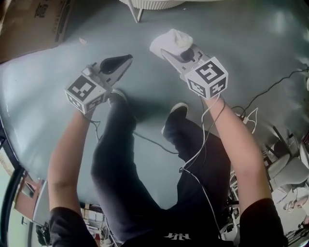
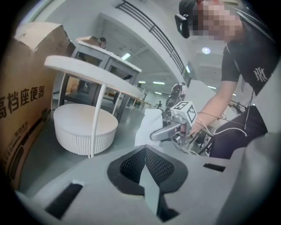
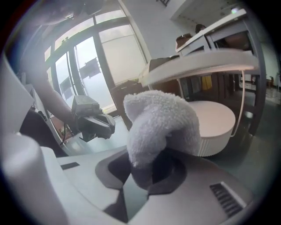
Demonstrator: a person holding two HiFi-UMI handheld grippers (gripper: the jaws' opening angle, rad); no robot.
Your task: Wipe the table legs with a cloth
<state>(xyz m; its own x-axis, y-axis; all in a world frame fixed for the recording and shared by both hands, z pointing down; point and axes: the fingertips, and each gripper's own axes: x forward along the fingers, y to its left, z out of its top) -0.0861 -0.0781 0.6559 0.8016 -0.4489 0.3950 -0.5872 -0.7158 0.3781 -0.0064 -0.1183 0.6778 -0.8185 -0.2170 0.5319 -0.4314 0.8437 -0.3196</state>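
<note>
**Cloth gripped in the right claw, short of the white table**

A grey-green floor (image 1: 251, 43) fills the head view. The white round table (image 2: 83, 70) stands at the far edge of it, just ahead of both claws. Only its rim and one thin table leg (image 1: 139, 14) reach into the head view. A big cardboard box (image 2: 26, 101) with printed characters stands to the left of the table. Under the tabletop sits a low, round ribbed drum (image 2: 85, 127), also white, with a thin leg passing in front of it.

On the near side of the table the person's dark trouser legs (image 1: 125, 164) stretch toward it, and their shoes (image 1: 117, 95) are planted on the floor.

The right claw (image 1: 171, 55) is clamped on a white terry cloth (image 3: 160, 125). The cloth bulges up out of the jaws as a thick wad. It is held in the air close to the table but not touching any leg.

The left claw (image 1: 126, 60) is beside it, a little further from the table. Its jaws are closed tip to tip with nothing between them.

A thin dark cable (image 1: 270, 89) trails over the floor, well to the right of the table.
</note>
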